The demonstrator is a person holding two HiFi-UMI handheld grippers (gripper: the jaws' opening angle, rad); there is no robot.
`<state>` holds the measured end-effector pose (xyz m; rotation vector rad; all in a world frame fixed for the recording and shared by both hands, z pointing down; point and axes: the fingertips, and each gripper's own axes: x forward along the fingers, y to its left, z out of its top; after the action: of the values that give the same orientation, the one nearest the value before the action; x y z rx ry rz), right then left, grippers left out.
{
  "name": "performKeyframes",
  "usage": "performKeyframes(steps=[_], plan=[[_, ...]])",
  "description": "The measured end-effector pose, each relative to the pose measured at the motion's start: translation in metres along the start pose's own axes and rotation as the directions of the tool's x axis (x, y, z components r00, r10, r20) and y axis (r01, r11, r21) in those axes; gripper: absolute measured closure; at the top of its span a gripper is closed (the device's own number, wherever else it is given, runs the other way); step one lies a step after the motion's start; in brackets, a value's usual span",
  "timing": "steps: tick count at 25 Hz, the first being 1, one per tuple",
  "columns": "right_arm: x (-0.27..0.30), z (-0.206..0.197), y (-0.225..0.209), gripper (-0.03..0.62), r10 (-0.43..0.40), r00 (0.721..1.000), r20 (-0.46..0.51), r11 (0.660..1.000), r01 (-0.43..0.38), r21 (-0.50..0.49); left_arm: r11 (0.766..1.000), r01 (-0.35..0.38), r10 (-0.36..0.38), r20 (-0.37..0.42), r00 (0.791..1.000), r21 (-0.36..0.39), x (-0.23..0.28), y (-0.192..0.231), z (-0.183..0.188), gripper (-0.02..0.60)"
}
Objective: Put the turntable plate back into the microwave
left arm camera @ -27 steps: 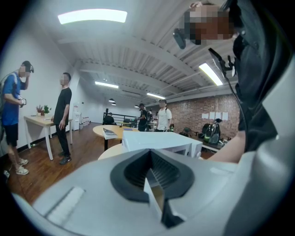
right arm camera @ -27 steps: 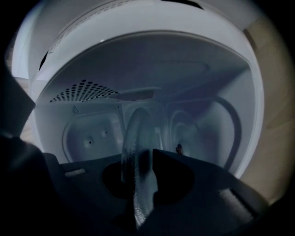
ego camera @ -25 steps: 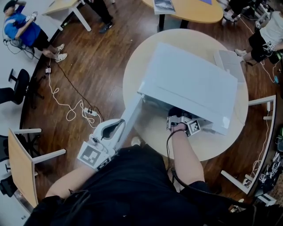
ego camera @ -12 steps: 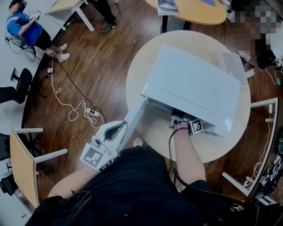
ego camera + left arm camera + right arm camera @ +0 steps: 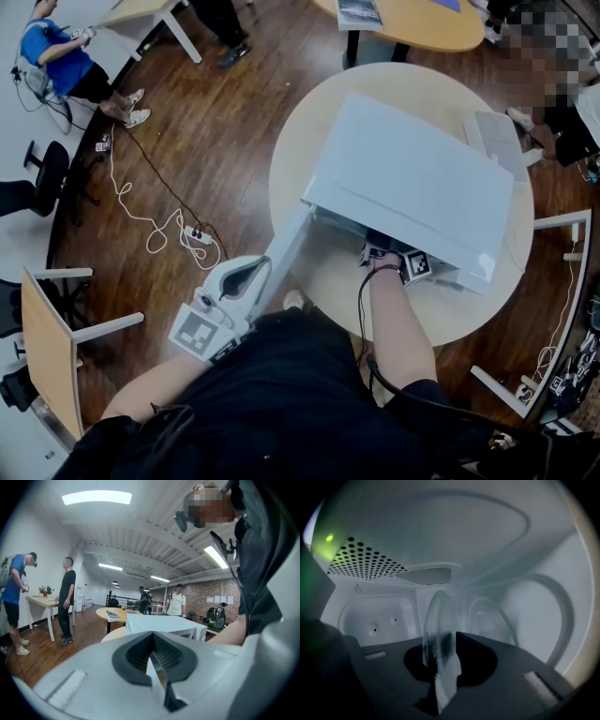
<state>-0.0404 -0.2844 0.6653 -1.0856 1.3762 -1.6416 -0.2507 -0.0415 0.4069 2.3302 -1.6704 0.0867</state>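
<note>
Glass, clear with a slightly frosted look: the turntable plate (image 5: 437, 616) is showing nearly edge-on in the right gripper view. It's standing upright mid-frame as a thin lens-shaped sliver with a rounded rim. It's reading darker and smudgy where it's running between the pads. The right gripper (image 5: 443, 658) is clamping it by the rim, jaws pinched on the glass from both sides. The plate is sitting inside the microwave cavity (image 5: 525, 550), out in front of the back wall; can't tell whether it's touching any cavity surface.

The cavity is looking pale grey-white. A patch of perforated vent holes (image 5: 363, 562) is showing at upper left, with a flat grey panel (image 5: 426, 576) just right of it. Curved embossed rings are running across the right half. A green glow (image 5: 329, 538) is showing at far upper left.

In the head view the white microwave (image 5: 412, 178) is sitting on a round beige table (image 5: 295, 141) at centre right. The right forearm (image 5: 398, 328) is reaching into its opening, with the marker cube (image 5: 415, 265) poking out just under the front edge; the plate itself is hidden there.

The microwave door (image 5: 281, 248) is hanging open toward lower left. The left gripper (image 5: 154, 663) is biting down on the door's thin white free edge, jaws closed on it. A power strip (image 5: 192, 237) is lying on the wood floor (image 5: 216, 122) at left.
</note>
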Motion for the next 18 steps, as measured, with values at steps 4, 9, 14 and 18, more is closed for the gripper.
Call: performKeyframes(steps=[4, 9, 14, 18], plan=[[0.003, 0.003, -0.004, 0.537, 0.001, 1.000, 0.014, 1.000, -0.001, -0.001, 1.000, 0.001, -0.001, -0.006, 1.000, 0.009, 0.000, 0.000, -0.001, 0.575], [0.009, 0.008, -0.008, 0.536, 0.022, 0.999, 0.028, 1.000, -0.022, 0.000, 1.000, 0.004, -0.004, -0.009, 1.000, 0.010, 0.000, 0.000, 0.000, 0.577], [0.015, 0.014, -0.016, 0.536, 0.044, 0.998, 0.046, 0.999, -0.044, 0.003, 1.000, -0.007, 0.007, -0.008, 1.000, 0.005, -0.001, 0.002, 0.001, 0.577], [0.020, 0.020, -0.023, 0.534, 0.060, 0.996, 0.061, 0.998, -0.060, 0.005, 1.000, -0.005, 0.005, -0.004, 1.000, 0.011, 0.001, 0.002, 0.002, 0.577]])
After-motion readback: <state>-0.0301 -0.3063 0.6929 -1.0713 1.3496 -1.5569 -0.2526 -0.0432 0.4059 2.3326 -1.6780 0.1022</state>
